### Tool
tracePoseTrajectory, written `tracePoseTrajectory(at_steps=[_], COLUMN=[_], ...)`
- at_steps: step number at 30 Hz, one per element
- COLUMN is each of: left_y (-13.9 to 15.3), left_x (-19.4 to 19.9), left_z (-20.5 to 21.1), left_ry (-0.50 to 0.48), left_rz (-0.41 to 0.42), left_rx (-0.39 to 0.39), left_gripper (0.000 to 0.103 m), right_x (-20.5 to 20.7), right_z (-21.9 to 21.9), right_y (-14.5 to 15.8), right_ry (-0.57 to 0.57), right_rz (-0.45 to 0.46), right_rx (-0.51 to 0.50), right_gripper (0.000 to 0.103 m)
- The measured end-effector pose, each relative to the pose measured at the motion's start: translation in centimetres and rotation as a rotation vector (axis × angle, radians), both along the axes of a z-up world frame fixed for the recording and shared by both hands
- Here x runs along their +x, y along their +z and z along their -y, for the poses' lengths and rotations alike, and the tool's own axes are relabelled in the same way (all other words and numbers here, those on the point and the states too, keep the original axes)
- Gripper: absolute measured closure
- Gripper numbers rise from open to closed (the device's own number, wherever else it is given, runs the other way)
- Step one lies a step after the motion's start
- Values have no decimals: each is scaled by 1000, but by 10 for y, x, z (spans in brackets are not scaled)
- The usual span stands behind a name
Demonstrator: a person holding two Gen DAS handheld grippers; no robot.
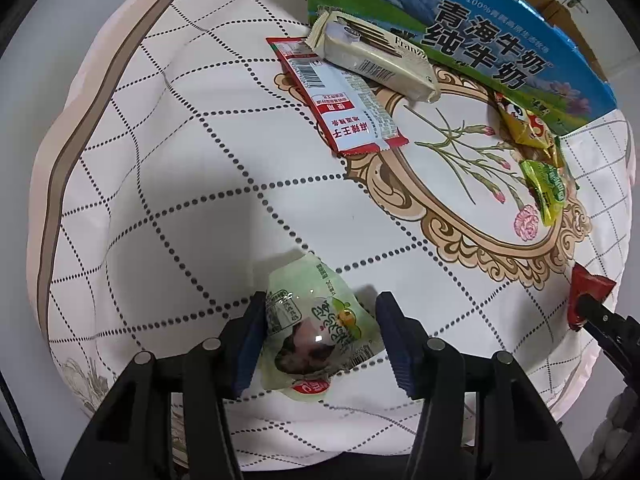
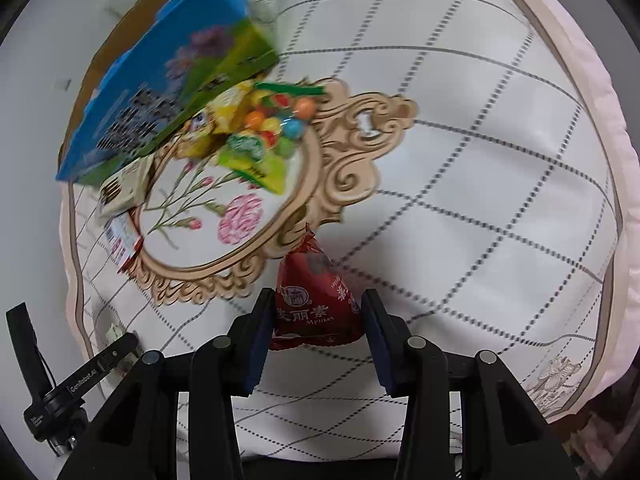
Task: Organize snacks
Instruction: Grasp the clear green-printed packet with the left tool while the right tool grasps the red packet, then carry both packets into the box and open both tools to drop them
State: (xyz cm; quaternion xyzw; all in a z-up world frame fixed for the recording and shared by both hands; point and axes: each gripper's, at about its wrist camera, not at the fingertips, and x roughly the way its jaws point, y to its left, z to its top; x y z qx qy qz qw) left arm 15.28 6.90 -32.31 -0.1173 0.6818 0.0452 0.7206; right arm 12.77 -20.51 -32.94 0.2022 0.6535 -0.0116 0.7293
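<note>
The left gripper (image 1: 320, 344) is straddling a pale green snack pouch (image 1: 316, 332) with its jaws spread: one pad is touching the pouch's edge, the other is standing just clear, so nothing is clamped yet. The right gripper (image 2: 316, 332) is bracketing a red triangular packet (image 2: 316, 300), pads meeting its sides, though whether it is truly squeezing I cannot tell. Both packets are lying on the quilted cushion (image 1: 168, 200), well short of the blue milk carton (image 1: 500, 40), the likely collection point. Against that carton the cream wafer bar (image 1: 376, 56), the red-and-white stick (image 1: 344, 108) and the yellow-green candy packs (image 1: 536, 152) are already gathering. The risks, as I judge them: glossy air-filled film is prone to slipping or popping sideways under closing pads, and the soft cushion is giving way beneath, letting a pouch tilt out.
</note>
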Motion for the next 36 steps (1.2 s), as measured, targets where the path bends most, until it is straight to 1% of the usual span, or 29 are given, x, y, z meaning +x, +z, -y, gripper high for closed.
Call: tracePoseTrajectory(at_steps=[3, 6, 8, 9, 10, 11, 14, 16, 19, 20, 21, 22, 23, 24, 25, 26, 27, 29, 30, 33, 34, 36], left_y=[10, 30, 51, 62, 74, 84, 113, 133, 155, 164, 172, 177, 181, 187, 192, 195, 197, 198, 197, 187, 181, 170], left_x=[-5, -3, 4, 9, 16, 22, 51, 70, 104, 117, 129, 139, 152, 168, 178, 190, 207, 227, 240, 275, 286, 306], left_z=[1, 4, 8, 12, 15, 17, 27, 32, 37, 38, 39, 39, 40, 39, 37, 36, 34, 31, 29, 25, 23, 20], left_ry=[17, 20, 10, 0, -14, -22, -60, -80, -107, -117, -126, -131, -136, -140, -143, -148, -152, -160, -164, -177, -181, -184], left_rz=[13, 46, 86, 109, 134, 156, 219, 260, 315, 336, 356, 370, 383, 398, 405, 408, 410, 408, 405, 378, 363, 333], left_rx=[-23, -55, -75, -85, -95, -103, -127, -129, -123, -110, -92, -78, -63, -48, -39, -31, -24, -10, -4, 17, 22, 27], left_gripper=[51, 51, 51, 51, 51, 51, 51, 51, 51, 51, 51, 51, 51, 51, 51, 51, 51, 51, 51, 51, 51, 51], right_x=[2, 8, 14, 21, 21, 27, 46, 64, 93, 103, 125, 125, 148, 162, 176, 176, 187, 226, 226, 266, 288, 308], right_z=[-7, -18, -24, -29, -29, -33, -41, -45, -51, -51, -52, -52, -49, -49, -49, -49, -49, -52, -52, -55, -58, -58], right_y=[4, 16, 27, 40, 40, 49, 73, 91, 119, 127, 145, 145, 158, 164, 168, 168, 170, 172, 172, 164, 155, 144], right_ry=[19, 44, 60, 75, 75, 84, 104, 120, 136, 137, 139, 139, 138, 137, 137, 137, 138, 150, 150, 164, 173, 176], right_rz=[8, 30, 49, 72, 72, 88, 129, 163, 217, 235, 273, 273, 300, 309, 316, 316, 318, 316, 316, 291, 269, 246], right_rx=[8, 33, 49, 64, 64, 74, 99, 105, 99, 97, 79, 79, 54, 40, 26, 26, 16, -35, -35, -82, -109, -131], right_gripper=[57, 57, 57, 57, 57, 57, 57, 57, 57, 57, 57, 57, 57, 57, 57, 57, 57, 57, 57, 57, 57, 57])
